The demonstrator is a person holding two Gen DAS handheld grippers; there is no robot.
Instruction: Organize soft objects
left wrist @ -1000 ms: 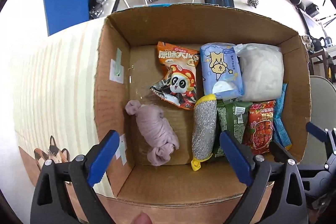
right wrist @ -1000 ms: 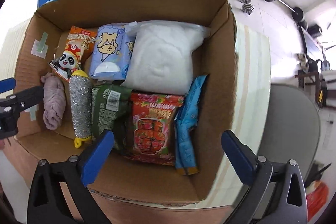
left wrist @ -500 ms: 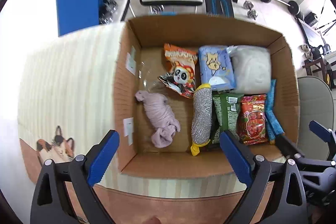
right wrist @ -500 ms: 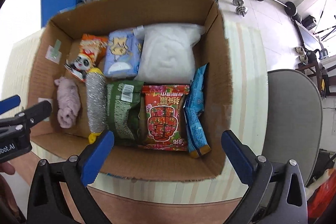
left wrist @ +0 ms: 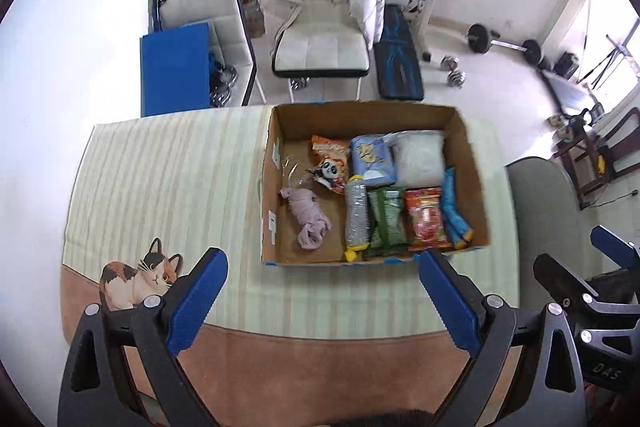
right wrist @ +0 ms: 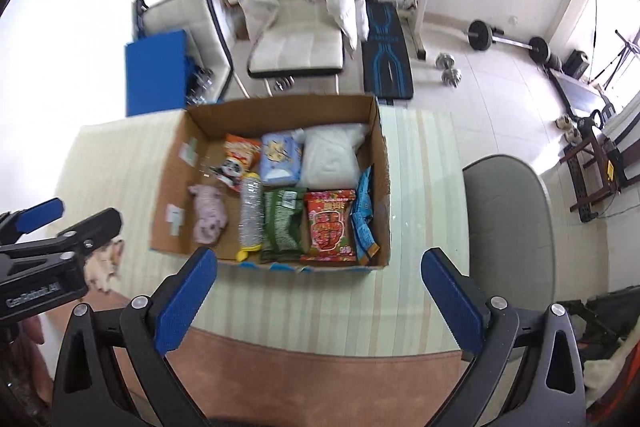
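Both grippers, left (left wrist: 320,295) and right (right wrist: 320,291), jaws apart and empty, have pulled back from the packed cardboard box (left wrist: 276,227) at frame centre; organizing appears complete.

L gripper (left wrist: 322,301) and R gripper (right wrist: 319,301) both spread wide, nothing btwn the blue pads, side by side, held level w/ fingers pointing fwd, well apart from each other.

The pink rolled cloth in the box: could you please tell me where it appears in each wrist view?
Left wrist: pink cloth centre frame, on the cardboard box floor.
Right wrist: pink cloth left of centre.
Shared landmark: the silver scrubber to its right.
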